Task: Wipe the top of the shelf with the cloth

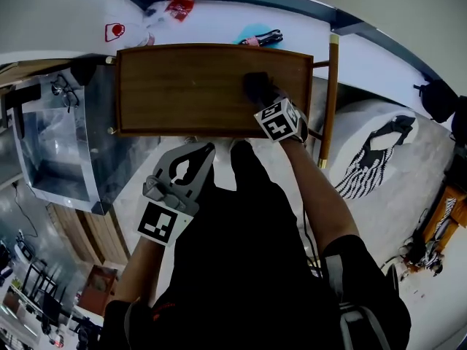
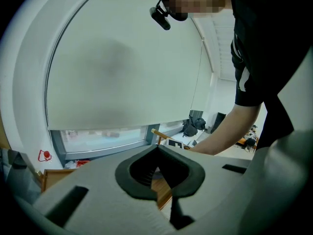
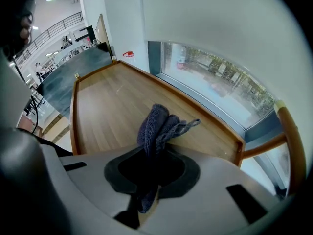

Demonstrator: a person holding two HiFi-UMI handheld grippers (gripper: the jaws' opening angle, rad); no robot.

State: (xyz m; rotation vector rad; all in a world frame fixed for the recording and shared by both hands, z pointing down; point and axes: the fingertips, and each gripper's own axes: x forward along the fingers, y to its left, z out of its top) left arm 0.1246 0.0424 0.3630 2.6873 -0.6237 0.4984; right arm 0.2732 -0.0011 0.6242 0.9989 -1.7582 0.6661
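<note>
Left gripper point(image 1: 195, 154), jaws together on nothing, hangs just short of the shelf point(image 1: 175, 86), off its front edge; my right gripper point(image 1: 261, 97), clamped on the cloth point(image 1: 255, 84), sits over the shelf's top near its right end; the shelf's long axis runs leftward from there, so I judge the sweep goes left.

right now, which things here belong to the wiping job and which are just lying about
Job: cloth; shelf top; right gripper, shut on the cloth.

Lying about: red item and teal item on the sill; glasses; clear box; left gripper, shut and empty.
</note>
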